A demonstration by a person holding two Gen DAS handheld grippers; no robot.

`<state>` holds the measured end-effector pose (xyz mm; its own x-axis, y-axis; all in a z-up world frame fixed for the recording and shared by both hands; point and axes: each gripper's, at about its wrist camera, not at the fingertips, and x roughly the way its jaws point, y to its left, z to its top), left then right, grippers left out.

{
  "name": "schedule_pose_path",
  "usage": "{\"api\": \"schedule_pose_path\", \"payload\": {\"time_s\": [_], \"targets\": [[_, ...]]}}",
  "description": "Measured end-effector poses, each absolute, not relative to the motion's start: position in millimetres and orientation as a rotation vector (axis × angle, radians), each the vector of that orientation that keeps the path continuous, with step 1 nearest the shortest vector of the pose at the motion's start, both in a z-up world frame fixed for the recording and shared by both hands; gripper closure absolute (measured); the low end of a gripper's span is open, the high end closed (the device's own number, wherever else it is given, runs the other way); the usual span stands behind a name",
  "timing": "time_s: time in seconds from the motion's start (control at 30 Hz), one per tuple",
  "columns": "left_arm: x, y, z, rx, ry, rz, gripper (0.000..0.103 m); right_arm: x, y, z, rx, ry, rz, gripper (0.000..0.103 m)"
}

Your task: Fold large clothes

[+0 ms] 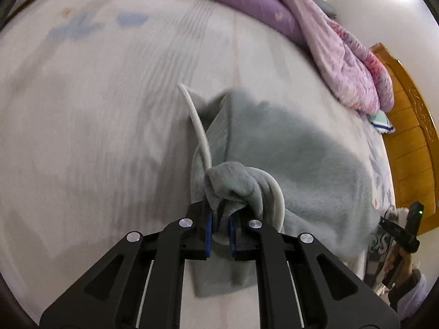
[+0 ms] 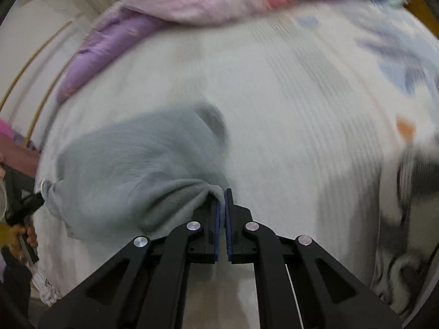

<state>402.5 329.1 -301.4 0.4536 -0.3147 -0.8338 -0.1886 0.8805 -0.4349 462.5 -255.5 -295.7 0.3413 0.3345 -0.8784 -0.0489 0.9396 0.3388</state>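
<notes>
A grey-green fleece garment with a white drawstring cord lies on the pale bed sheet. My left gripper is shut on a bunched corner of the garment, with the cord looped beside it. In the right wrist view the same garment spreads to the left, and my right gripper is shut on its near edge. The other gripper shows at the far left of that view and the right one at the far right of the left wrist view.
A purple and pink quilt is piled along the far side of the bed, also in the right wrist view. A wooden headboard stands at the right. A small folded cloth lies near it.
</notes>
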Motion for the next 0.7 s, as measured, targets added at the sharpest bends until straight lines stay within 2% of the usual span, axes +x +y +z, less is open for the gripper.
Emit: {"api": "schedule_pose_path", "payload": {"time_s": [0.1,0.43,0.57,0.7], "targets": [[387,334,-304,-0.589,1.056,-0.086,0.094,452,-263,-315,0.307,1.221,0.238,0.1],[356,320,-268,-0.501,0.947,-0.12,0.093,459,-270,-292,0.366,1.11,0.235,0.1],[340,314,-286,-0.495,0.985,-0.117,0.093,462,-278,-299,0.372,1.137,0.242,0.1],[329,321,-313,-0.57,0.988,-0.108,0.086,461,-276,-324,0.351,1.222,0.285,0.097]]}}
